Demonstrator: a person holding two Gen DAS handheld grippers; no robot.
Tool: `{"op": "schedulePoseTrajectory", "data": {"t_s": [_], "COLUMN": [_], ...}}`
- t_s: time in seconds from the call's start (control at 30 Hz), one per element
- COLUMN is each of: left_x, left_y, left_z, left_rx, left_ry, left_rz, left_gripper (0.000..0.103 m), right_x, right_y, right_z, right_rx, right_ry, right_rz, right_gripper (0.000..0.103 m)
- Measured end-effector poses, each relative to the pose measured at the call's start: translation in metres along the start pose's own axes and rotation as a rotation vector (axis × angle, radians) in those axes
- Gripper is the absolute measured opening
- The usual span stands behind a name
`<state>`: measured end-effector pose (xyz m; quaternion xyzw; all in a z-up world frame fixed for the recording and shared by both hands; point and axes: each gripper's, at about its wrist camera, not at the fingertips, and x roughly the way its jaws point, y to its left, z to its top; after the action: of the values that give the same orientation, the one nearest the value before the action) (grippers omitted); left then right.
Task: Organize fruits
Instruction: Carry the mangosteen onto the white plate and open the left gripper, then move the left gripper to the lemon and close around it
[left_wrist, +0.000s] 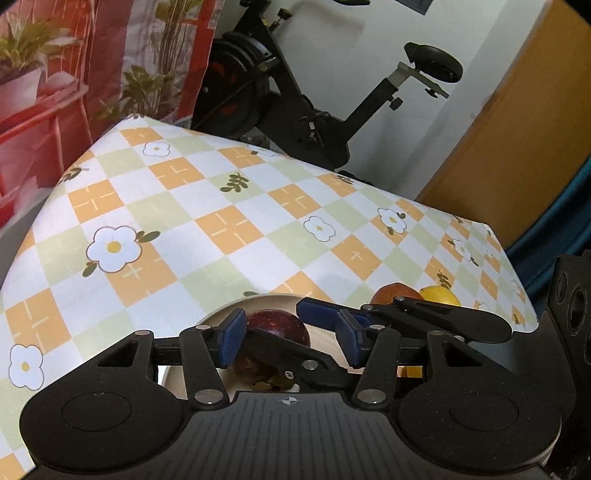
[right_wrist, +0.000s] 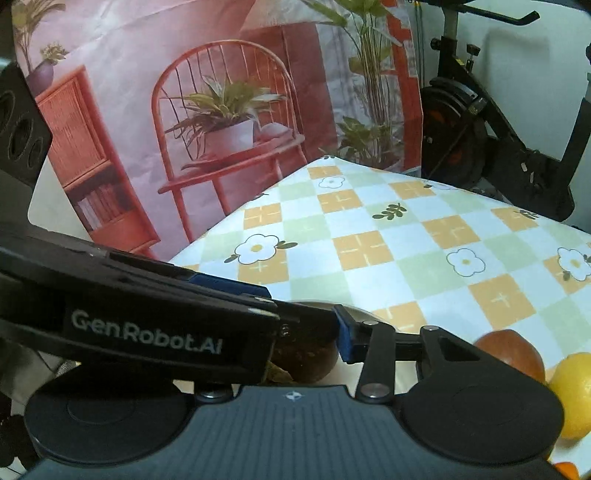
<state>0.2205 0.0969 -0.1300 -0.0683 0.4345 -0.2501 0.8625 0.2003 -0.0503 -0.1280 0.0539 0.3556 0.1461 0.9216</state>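
Observation:
A dark purple fruit (left_wrist: 280, 326) (right_wrist: 314, 360) lies on a pale plate (left_wrist: 273, 298) at the near edge of the table. My left gripper (left_wrist: 291, 341) (right_wrist: 273, 299) is open. Its left pad is beside the fruit and its right pad stands clear of it. My right gripper (left_wrist: 273, 321) (right_wrist: 306, 343) reaches in from the right across the left one. It looks shut on the purple fruit, one finger in front and one behind. In the right wrist view its left finger is hidden behind the left gripper. A red fruit (left_wrist: 397, 293) (right_wrist: 513, 354) and a yellow fruit (left_wrist: 441, 295) (right_wrist: 576, 395) lie to the right.
A checked cloth with flowers (left_wrist: 229, 229) covers the table, which drops off at its far and side edges. Behind it stand an exercise bike (left_wrist: 295, 110), a printed backdrop (right_wrist: 184, 110) and a wooden door (left_wrist: 517, 129). A bit of an orange thing (right_wrist: 565, 472) shows at the lower right.

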Motion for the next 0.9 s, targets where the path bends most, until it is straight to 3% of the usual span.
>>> {"op": "schedulePoseTrajectory", "data": {"t_s": [0.23,0.47,0.63,0.9], "left_x": [0.004,-0.013,-0.020,-0.014], "left_y": [0.012,0.004,-0.016,-0.057], "left_z": [-0.005,0.000,0.001,0.004], "left_rx": [-0.057,-0.040,0.000,0.049], "left_ry": [-0.006,-0.088,-0.127,-0.149], "left_rz": [-0.005,0.041,0.058,0.008], "left_gripper": [0.056,0.056,0.056,0.056], "right_x": [0.005,-0.018,-0.046,-0.105], "right_y": [0.004,-0.007,-0.033,-0.086], "right_z": [-0.001,-0.007,-0.016,-0.025], "right_rx": [-0.030,-0.039,0.000,0.062], "right_ry": [0.006,-0.019,-0.062,-0.142], "right_rz": [0.007,-0.011,-0.048,-0.122], "right_gripper": [0.049,0.051,0.051,0.051]}}
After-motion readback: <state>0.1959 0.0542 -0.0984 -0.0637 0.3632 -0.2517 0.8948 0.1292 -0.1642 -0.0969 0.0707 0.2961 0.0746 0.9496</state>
